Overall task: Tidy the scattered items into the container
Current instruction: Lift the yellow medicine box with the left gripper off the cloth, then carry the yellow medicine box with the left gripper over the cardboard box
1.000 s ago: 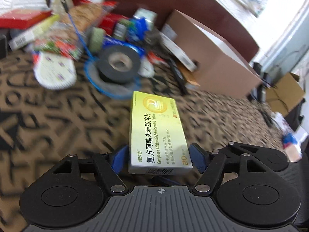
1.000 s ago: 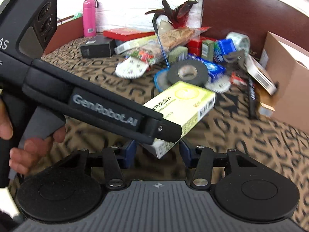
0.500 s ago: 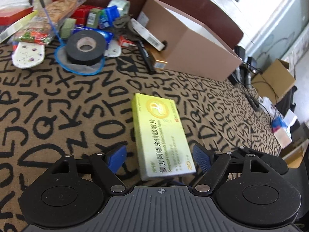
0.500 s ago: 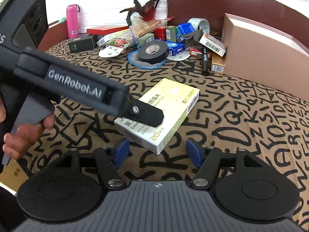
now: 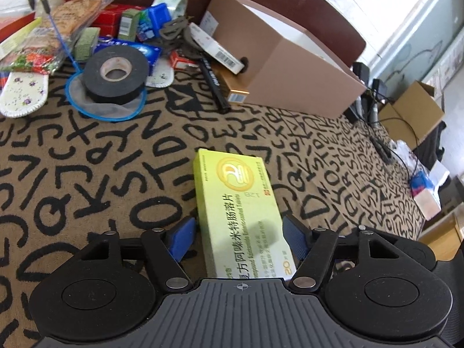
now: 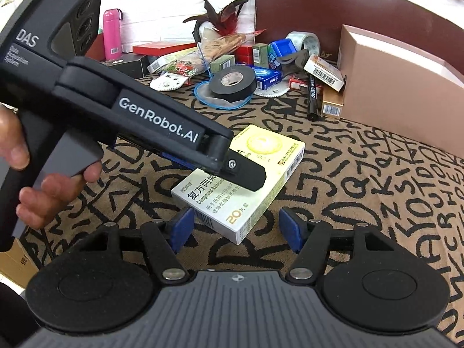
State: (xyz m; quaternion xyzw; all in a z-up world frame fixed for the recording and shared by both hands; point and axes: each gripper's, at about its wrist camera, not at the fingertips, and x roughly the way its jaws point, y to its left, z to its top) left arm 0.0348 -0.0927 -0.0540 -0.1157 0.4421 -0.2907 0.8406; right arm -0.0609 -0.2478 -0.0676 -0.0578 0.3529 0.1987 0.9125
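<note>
A yellow-green medicine box [image 5: 237, 203] lies flat on the letter-patterned cloth; it also shows in the right wrist view [image 6: 261, 168]. My left gripper [image 5: 240, 239] is open, its blue pads on either side of the box's near end, not clamping it. My right gripper [image 6: 236, 229] is open and empty, just short of the box's near corner. The left gripper's black body [image 6: 130, 116] crosses the right wrist view over the box. A brown cardboard box [image 5: 278, 55] stands at the back right.
A pile of scattered items sits at the back: black tape roll [image 5: 116, 75] on a blue net, a black marker [image 5: 213, 84], small cartons, clear tape [image 6: 304, 40], snack packets. A pink bottle [image 6: 111, 33] stands far left. The table edge drops off at right [image 5: 420, 203].
My left gripper has let go of the medicine box, which now lies on the cloth. Both grippers have pulled back from the pile, and the right gripper has opened wider.
</note>
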